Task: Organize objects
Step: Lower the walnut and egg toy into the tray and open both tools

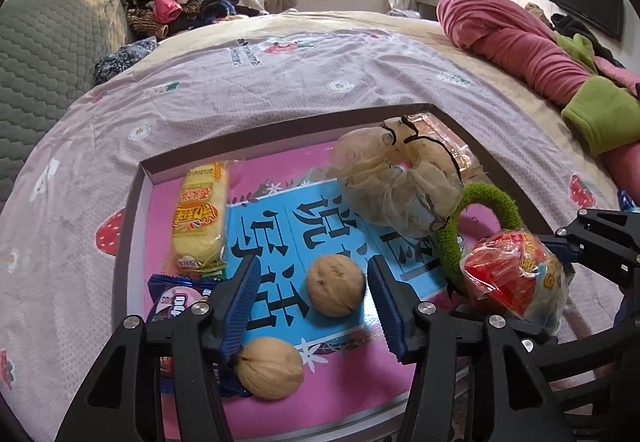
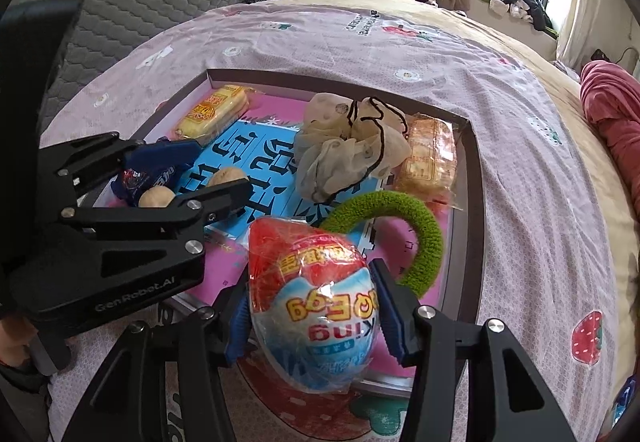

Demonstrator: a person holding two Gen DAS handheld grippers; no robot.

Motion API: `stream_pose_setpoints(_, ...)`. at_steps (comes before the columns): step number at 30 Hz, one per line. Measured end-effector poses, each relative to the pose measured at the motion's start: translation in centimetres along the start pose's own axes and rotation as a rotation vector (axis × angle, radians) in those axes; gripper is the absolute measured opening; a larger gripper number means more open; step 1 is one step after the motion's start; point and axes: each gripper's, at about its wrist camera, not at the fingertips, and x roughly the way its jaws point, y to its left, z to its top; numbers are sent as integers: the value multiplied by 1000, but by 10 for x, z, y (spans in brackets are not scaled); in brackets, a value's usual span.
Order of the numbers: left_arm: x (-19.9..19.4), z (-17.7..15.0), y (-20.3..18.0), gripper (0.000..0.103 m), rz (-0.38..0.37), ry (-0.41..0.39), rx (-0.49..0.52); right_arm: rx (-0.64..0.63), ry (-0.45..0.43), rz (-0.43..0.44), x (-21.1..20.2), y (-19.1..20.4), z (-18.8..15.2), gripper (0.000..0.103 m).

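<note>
Left wrist view: the left gripper (image 1: pixel 312 298) has open jaws over the tray (image 1: pixel 132 201), a walnut (image 1: pixel 336 286) lying free between them, at 6 o'clock of the beige scrunchie (image 1: pixel 400 181). The right gripper (image 2: pixel 312 318) clamps a foil-wrapped surprise egg (image 2: pixel 312 302), red above, white-blue below. Next, I judge, lower the egg into the tray.

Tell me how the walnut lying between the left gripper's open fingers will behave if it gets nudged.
The walnut is round and lies loose on the tray's smooth printed floor, so it will probably roll. Its hard, ridged shell looks stiff, unlikely to deform. The tray's raised rim should likely stop it.
</note>
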Motion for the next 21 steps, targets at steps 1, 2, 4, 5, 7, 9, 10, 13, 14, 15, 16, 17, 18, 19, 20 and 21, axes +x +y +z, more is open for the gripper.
stream_pose_setpoints(1,0,0,0,58,1,-1,-1,-1,2,2,0,0,0,53)
stream_pose_setpoints(2,0,0,1,58,2,0,-1,-4,4,2,1,1,0,54)
stream_pose_setpoints(4,-1,0,0,58,3,0,-2,-12,9,-3,2,3,0,55)
stream_pose_setpoints(5,-2,0,1,58,4,-3,-3,-18,10,-3,2,5,0,55)
stream_pose_setpoints(7,-4,1,2,58,2,-7,-7,-29,13,-2,3,8,0,55)
stream_pose_setpoints(9,-6,2,4,58,0,-12,-13,-39,15,-2,3,11,0,55)
stream_pose_setpoints(10,-7,3,4,58,1,-14,-14,-43,17,-3,4,12,0,55)
stream_pose_setpoints(13,-10,3,6,58,0,-18,-18,-55,21,1,5,16,0,57)
stream_pose_setpoints(14,-10,4,6,58,2,-19,-20,-59,24,1,6,18,0,57)
stream_pose_setpoints(15,-10,4,7,59,3,-18,-19,-67,27,-2,7,20,0,57)
stream_pose_setpoints(16,-11,4,8,59,5,-19,-20,-72,27,-4,7,21,0,58)
stream_pose_setpoints(17,-11,4,8,59,5,-19,-23,-74,28,-4,8,22,0,58)
stream_pose_setpoints(18,-11,4,9,59,4,-17,-25,-76,30,-3,8,22,1,60)
stream_pose_setpoints(19,-12,4,9,59,3,-15,-26,-79,31,-3,9,23,1,61)
stream_pose_setpoints(20,-13,5,10,59,5,-17,-28,-84,33,-4,9,24,0,62)
stream_pose_setpoints(21,-14,5,11,59,6,-21,-31,-88,32,-7,9,25,0,62)
